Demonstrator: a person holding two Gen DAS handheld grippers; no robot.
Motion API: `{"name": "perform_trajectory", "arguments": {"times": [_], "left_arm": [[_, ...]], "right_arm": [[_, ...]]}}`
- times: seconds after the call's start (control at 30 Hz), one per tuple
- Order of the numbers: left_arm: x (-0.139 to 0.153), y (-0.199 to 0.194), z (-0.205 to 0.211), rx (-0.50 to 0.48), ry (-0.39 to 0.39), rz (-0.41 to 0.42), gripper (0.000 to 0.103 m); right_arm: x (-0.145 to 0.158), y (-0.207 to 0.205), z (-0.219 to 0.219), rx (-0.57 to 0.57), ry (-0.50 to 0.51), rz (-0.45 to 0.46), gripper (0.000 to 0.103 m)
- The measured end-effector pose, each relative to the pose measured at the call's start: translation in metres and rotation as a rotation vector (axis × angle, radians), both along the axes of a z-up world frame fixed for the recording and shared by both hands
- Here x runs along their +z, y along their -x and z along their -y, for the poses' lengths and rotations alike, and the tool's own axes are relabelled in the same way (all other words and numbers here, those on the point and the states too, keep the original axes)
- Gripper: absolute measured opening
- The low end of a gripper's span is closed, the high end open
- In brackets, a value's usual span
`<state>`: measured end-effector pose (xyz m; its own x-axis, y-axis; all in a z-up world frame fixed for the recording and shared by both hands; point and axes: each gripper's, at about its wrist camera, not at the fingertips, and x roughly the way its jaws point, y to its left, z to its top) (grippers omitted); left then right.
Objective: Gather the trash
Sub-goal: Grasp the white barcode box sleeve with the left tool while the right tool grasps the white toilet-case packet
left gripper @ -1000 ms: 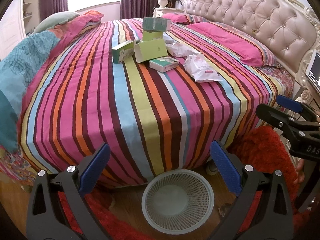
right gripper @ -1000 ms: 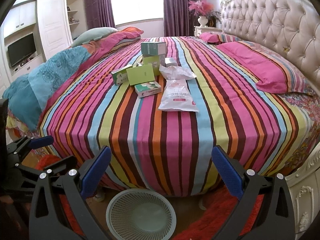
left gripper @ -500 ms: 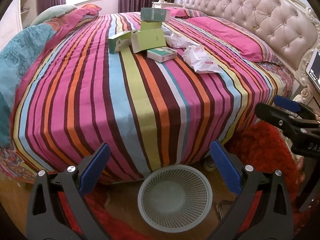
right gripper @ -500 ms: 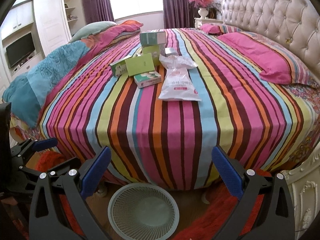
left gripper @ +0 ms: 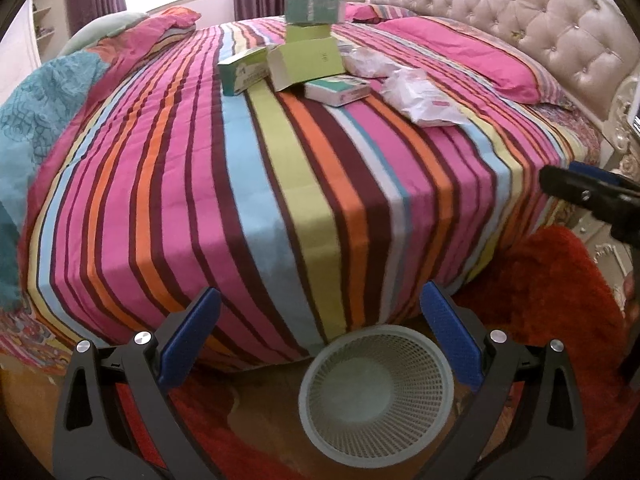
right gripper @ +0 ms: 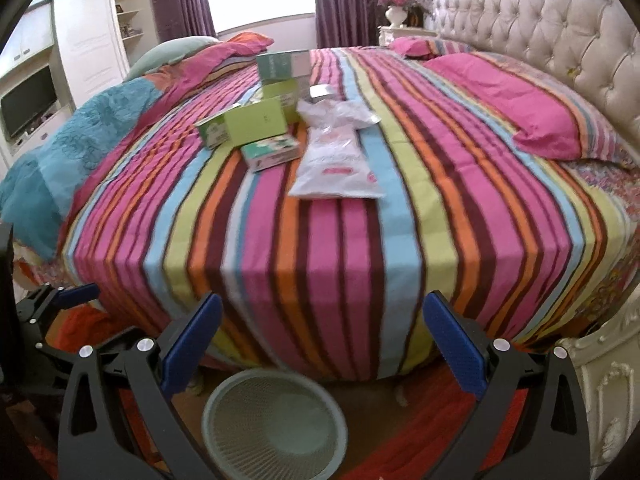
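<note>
Several green and teal cardboard boxes (left gripper: 304, 62) (right gripper: 256, 122) lie clustered mid-bed on the striped cover, a teal one (left gripper: 315, 10) stacked on top. Beside them lie a white plastic bag (left gripper: 424, 100) (right gripper: 336, 164) and a crumpled wrapper (right gripper: 336, 114). A pale mesh wastebasket (left gripper: 378, 396) (right gripper: 274, 424) stands on the floor at the bed's foot. My left gripper (left gripper: 320, 340) is open above the basket, nothing between its blue pads. My right gripper (right gripper: 320, 344) is open too, also empty, and shows at the right edge of the left wrist view (left gripper: 588, 196).
The round bed (right gripper: 328, 240) with a striped cover fills the scene. A tufted headboard (right gripper: 540, 36) and pink pillows (right gripper: 508, 100) lie right, a teal quilt (right gripper: 80, 132) left. Red rug (left gripper: 552, 308) surrounds the basket. A cabinet with a TV (right gripper: 28, 104) stands far left.
Both grippers have moved forward and up toward the bed; the boxes and bag appear larger and closer. The basket has shifted under the jaws. Both jaws stay open.
</note>
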<state>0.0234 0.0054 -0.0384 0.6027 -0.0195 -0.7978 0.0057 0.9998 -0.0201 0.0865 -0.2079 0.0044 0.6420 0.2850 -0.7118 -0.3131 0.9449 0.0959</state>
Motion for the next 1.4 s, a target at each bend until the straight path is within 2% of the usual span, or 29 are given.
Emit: {"name": "perform_trajectory", "arguments": {"times": [0.1, 0.3, 0.43, 0.57, 0.73, 0.87, 1.27, 1.3, 1.33, 1.37, 1.4], "left_arm": [[-0.001, -0.016, -0.012, 0.005, 0.011, -0.001, 0.097], [0.010, -0.058, -0.036, 0.024, -0.027, 0.030, 0.097], [0.024, -0.103, -0.060, 0.054, -0.049, 0.077, 0.097], [0.030, -0.152, -0.080, 0.060, -0.049, 0.090, 0.097], [0.027, -0.214, -0.096, 0.028, -0.062, 0.074, 0.097], [0.024, -0.248, -0.101, 0.011, -0.064, 0.056, 0.097], [0.005, -0.313, -0.107, -0.012, -0.160, -0.010, 0.097], [0.002, -0.319, -0.107, -0.015, -0.161, -0.022, 0.095], [0.001, -0.323, -0.107, -0.022, -0.157, -0.033, 0.087], [-0.001, -0.326, -0.108, -0.031, -0.147, -0.045, 0.068], [-0.003, -0.328, -0.108, -0.038, -0.125, -0.058, 0.055]], "right_arm": [[0.000, -0.018, 0.003, -0.009, -0.006, -0.013, 0.096], [0.000, -0.055, -0.010, 0.023, 0.008, -0.028, 0.096], [-0.001, -0.079, -0.022, 0.048, 0.027, -0.037, 0.096], [-0.003, -0.106, -0.029, 0.052, 0.023, -0.061, 0.096], [-0.012, -0.133, -0.038, 0.055, 0.027, -0.099, 0.096], [-0.019, -0.151, -0.044, 0.057, 0.024, -0.131, 0.096], [-0.036, -0.179, -0.055, 0.061, 0.072, -0.160, 0.096], [-0.036, -0.181, -0.057, 0.062, 0.084, -0.154, 0.095], [-0.037, -0.182, -0.059, 0.065, 0.092, -0.152, 0.091], [-0.037, -0.183, -0.060, 0.070, 0.097, -0.154, 0.088], [-0.038, -0.184, -0.061, 0.075, 0.096, -0.162, 0.079]]}}
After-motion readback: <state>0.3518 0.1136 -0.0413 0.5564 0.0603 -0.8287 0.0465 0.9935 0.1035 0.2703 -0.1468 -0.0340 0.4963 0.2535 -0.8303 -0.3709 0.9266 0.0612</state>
